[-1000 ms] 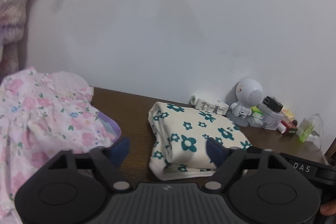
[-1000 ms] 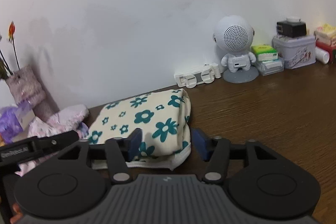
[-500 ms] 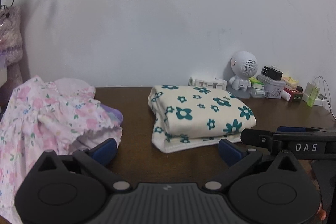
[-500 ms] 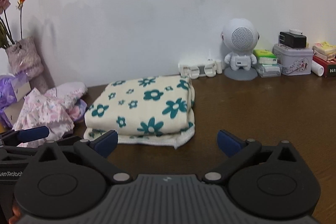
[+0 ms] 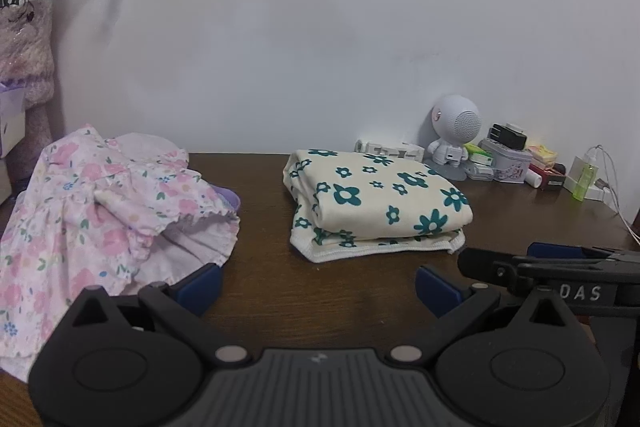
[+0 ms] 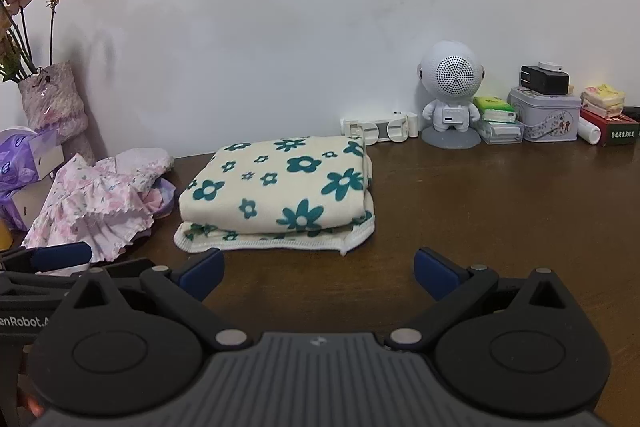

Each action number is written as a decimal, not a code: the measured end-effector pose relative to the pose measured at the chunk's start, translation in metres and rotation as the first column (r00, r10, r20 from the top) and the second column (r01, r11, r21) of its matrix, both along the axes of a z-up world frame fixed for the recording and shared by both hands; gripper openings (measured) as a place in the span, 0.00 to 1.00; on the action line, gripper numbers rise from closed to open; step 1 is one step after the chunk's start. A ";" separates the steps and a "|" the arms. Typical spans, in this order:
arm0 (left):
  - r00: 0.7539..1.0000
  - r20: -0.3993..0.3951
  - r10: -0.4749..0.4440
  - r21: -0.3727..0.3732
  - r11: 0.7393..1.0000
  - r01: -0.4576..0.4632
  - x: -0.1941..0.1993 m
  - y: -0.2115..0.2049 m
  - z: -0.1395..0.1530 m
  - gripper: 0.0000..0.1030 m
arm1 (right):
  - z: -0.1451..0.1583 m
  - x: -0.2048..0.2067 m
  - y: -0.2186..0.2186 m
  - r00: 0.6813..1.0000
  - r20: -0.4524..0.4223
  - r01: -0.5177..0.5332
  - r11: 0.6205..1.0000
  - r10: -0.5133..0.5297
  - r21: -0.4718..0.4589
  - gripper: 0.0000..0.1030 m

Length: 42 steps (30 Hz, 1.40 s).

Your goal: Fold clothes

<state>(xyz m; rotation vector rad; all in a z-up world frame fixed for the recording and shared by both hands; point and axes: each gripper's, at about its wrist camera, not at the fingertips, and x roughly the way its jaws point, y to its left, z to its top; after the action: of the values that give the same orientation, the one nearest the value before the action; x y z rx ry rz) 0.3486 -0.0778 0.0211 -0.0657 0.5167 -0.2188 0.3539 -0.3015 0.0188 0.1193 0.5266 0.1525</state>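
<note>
A cream garment with teal flowers [image 5: 380, 203] lies folded in a neat block on the brown table [image 5: 264, 275]; it also shows in the right wrist view [image 6: 280, 195]. A crumpled pink floral garment [image 5: 100, 211] lies to its left, also seen in the right wrist view [image 6: 100, 199]. My left gripper [image 5: 318, 287] is open and empty, a short way in front of the folded block. My right gripper [image 6: 318, 269] is open and empty, just in front of the block. The right gripper also shows at the right of the left wrist view [image 5: 560, 263].
A white robot figure [image 6: 452, 95], a white clip strip [image 6: 380, 127], a tin [image 6: 546, 115] and small boxes stand along the back wall at right. A vase of flowers [image 6: 52, 99] and a purple box [image 6: 24, 167] stand at back left.
Both grippers have opened wide and drawn back from the folded flowered garment, which now lies free on the table.
</note>
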 end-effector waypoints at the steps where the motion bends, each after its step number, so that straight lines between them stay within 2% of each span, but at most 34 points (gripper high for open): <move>1: 1.000 0.000 0.001 0.004 1.000 -0.001 -0.003 0.000 0.000 1.00 | -0.001 -0.003 0.001 1.000 -0.002 0.001 1.000 -0.001 -0.006 1.00; 10: 1.000 -0.010 0.016 0.009 1.000 -0.016 -0.032 0.008 -0.002 1.00 | -0.002 -0.032 0.008 1.000 -0.012 0.009 1.000 -0.009 -0.003 1.00; 30: 0.996 -0.058 0.060 -0.027 0.998 -0.062 -0.115 0.038 -0.006 1.00 | -0.003 -0.110 0.029 1.000 -0.023 -0.014 1.000 0.014 0.002 1.00; 42: 0.996 -0.043 0.073 -0.027 0.997 -0.074 -0.170 0.043 -0.005 1.00 | -0.003 -0.159 0.042 0.999 -0.025 -0.033 0.999 0.034 0.037 1.00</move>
<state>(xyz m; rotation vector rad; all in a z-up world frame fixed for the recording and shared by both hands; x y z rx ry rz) 0.1787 -0.0351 0.0160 -0.1171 0.5518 -0.1533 0.1949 -0.2594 0.0160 0.1481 0.5519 0.1932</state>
